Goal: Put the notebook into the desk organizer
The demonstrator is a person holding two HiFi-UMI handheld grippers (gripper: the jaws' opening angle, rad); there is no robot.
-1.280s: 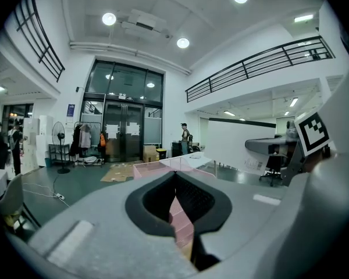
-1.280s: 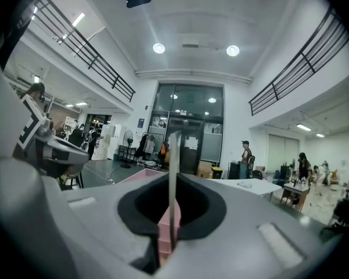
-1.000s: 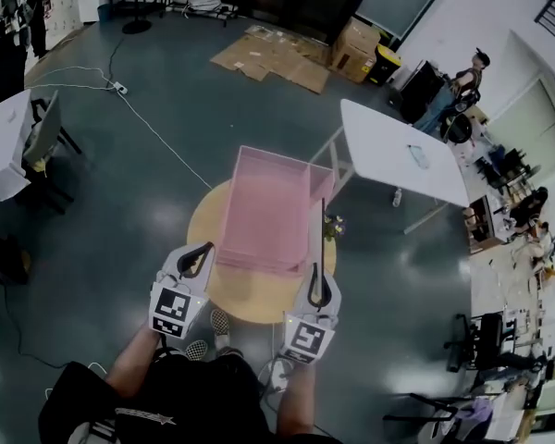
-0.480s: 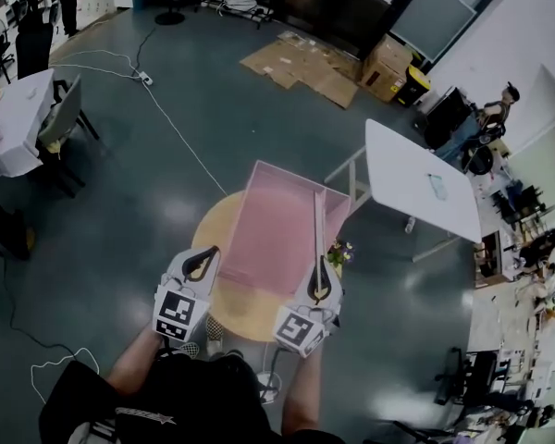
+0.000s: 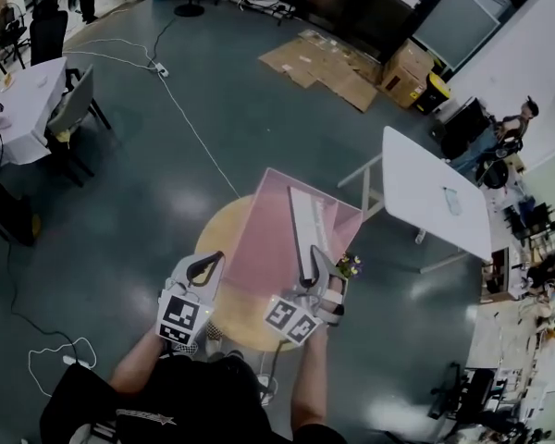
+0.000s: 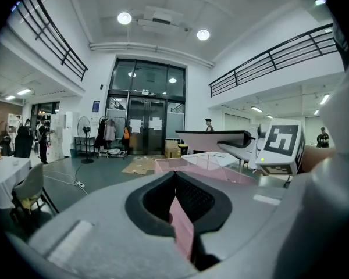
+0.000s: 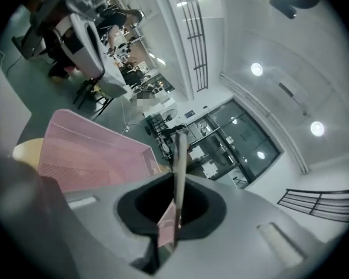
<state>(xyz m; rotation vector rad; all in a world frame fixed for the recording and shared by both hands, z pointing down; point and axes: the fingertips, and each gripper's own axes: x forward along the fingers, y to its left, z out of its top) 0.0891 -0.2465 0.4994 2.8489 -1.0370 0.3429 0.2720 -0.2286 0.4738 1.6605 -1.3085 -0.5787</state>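
Observation:
A pink mesh desk organizer lies on a round yellow table. My right gripper is shut on a thin pale notebook, which sticks out forward over the organizer's right side and leans to the left. In the right gripper view the notebook runs edge-on between the jaws, with the organizer below and to the left. My left gripper is at the organizer's near left edge. Its jaws are shut, with a pink strip of the organizer wall between them.
A small bunch of flowers stands at the round table's right edge, beside my right gripper. A white rectangular table stands to the right. Flattened cardboard and a cable lie on the floor beyond. Another table and chair are at the left.
My right gripper has rolled, so the notebook has gone from standing edge-on to leaning left over the organizer. The left gripper has kept its place at the organizer's edge.

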